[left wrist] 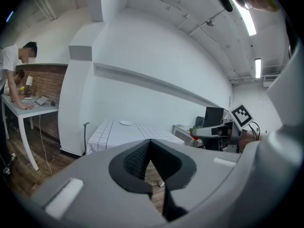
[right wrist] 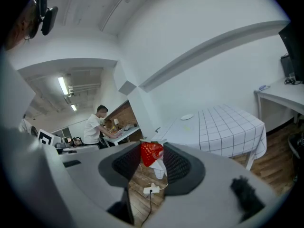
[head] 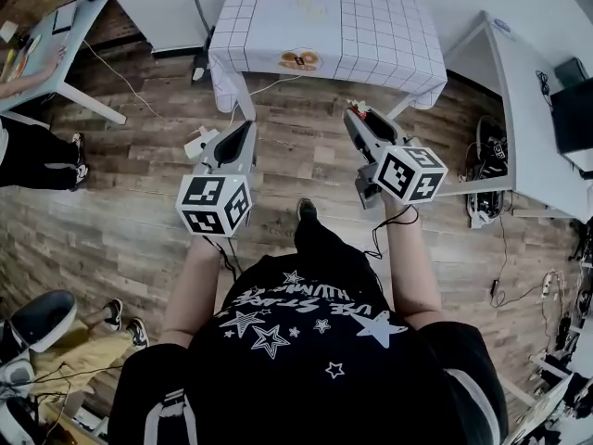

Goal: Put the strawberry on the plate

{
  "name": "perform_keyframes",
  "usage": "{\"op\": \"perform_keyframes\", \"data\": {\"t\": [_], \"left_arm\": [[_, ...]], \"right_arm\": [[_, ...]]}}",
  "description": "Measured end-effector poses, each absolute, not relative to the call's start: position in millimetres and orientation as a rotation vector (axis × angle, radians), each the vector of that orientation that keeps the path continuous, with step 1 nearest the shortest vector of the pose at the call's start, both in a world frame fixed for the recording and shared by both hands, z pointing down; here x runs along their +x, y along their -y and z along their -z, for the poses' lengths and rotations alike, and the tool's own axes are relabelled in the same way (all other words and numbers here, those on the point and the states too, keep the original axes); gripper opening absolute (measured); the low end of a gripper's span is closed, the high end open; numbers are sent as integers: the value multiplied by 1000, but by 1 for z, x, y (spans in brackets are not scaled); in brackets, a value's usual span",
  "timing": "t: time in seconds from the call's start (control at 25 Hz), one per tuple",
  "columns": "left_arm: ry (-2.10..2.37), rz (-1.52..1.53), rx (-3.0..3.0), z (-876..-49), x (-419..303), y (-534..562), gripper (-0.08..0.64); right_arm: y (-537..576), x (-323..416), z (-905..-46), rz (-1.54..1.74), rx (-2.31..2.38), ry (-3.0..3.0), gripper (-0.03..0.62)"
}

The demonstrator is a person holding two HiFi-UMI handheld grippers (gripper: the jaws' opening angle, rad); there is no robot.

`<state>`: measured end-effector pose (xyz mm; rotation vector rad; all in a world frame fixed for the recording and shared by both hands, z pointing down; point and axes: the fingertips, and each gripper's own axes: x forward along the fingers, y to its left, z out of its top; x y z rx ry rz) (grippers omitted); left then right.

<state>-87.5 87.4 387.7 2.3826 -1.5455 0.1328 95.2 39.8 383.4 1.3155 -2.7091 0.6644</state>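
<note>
A red strawberry [right wrist: 151, 153] with green leaves is pinched between the pads of my right gripper [right wrist: 152, 156], which is shut on it. In the head view that gripper [head: 356, 112] is held above the wooden floor, short of the checked table [head: 371, 35]. A small white plate [right wrist: 186, 117] lies near the table's far end; the left gripper view also shows the plate [left wrist: 125, 123]. My left gripper [left wrist: 150, 146] has its jaws together with nothing between them, and it hovers at the left [head: 247, 126] level with the right one.
An orange printed patch [head: 299, 60] marks the cloth's near edge. A power strip [head: 198, 144] and cables lie on the floor before the table. A white desk [head: 56, 54] with a person stands at left, another desk [head: 528, 109] at right, a chair [head: 37, 318] at lower left.
</note>
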Motion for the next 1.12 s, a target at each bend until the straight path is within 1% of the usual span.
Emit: {"op": "perform_keyframes", "data": {"t": [0.28, 0.64, 0.84, 1.12], "left_arm": [[1530, -129, 2380, -379, -59, -29, 9], [1510, -156, 2360, -375, -19, 37, 9], [1549, -196, 2329, -379, -11, 55, 9], [1646, -186, 2291, -376, -32, 71, 9]], "right_arm": [[7, 103, -382, -675, 1255, 2733, 156], [71, 139, -376, -720, 1243, 2760, 156], [107, 143, -380, -763, 1198, 2785, 156], [139, 130, -385, -786, 1158, 2803, 156]]}}
